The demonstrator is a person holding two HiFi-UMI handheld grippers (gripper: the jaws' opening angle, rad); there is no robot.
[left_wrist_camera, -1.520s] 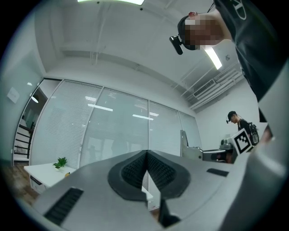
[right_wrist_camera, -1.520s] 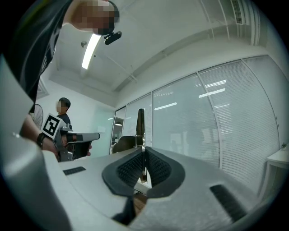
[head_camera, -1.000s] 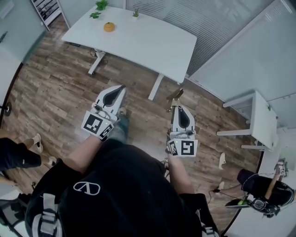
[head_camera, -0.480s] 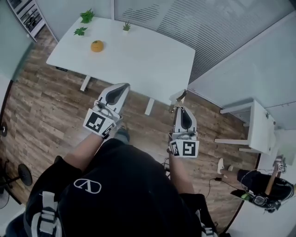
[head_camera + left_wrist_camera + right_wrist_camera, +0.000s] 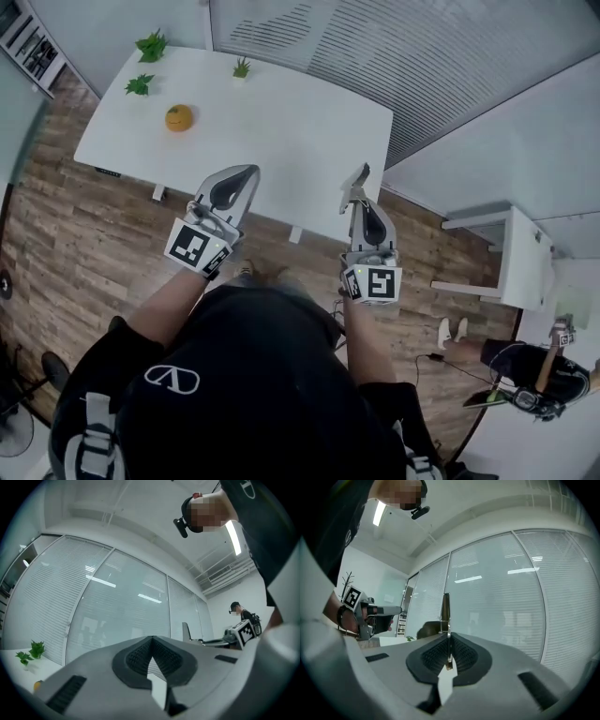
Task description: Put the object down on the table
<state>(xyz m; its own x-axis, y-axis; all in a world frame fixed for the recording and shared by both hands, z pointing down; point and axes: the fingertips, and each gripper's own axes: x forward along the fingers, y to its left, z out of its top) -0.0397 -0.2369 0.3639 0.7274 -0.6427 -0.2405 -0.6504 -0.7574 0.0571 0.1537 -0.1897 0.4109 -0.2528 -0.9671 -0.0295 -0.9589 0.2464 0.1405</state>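
The right tool [image 5: 448, 641] is clamped on a thin flat piece [image 5: 446, 613] that stands up out of its closed jaws; in the head view this piece shows against the near edge of the white tabletop [image 5: 281, 122]. The left tool [image 5: 152, 641] is closed with nothing in it. An orange fruit [image 5: 179, 118] and small green plants [image 5: 150, 44] sit at the tabletop's far left.
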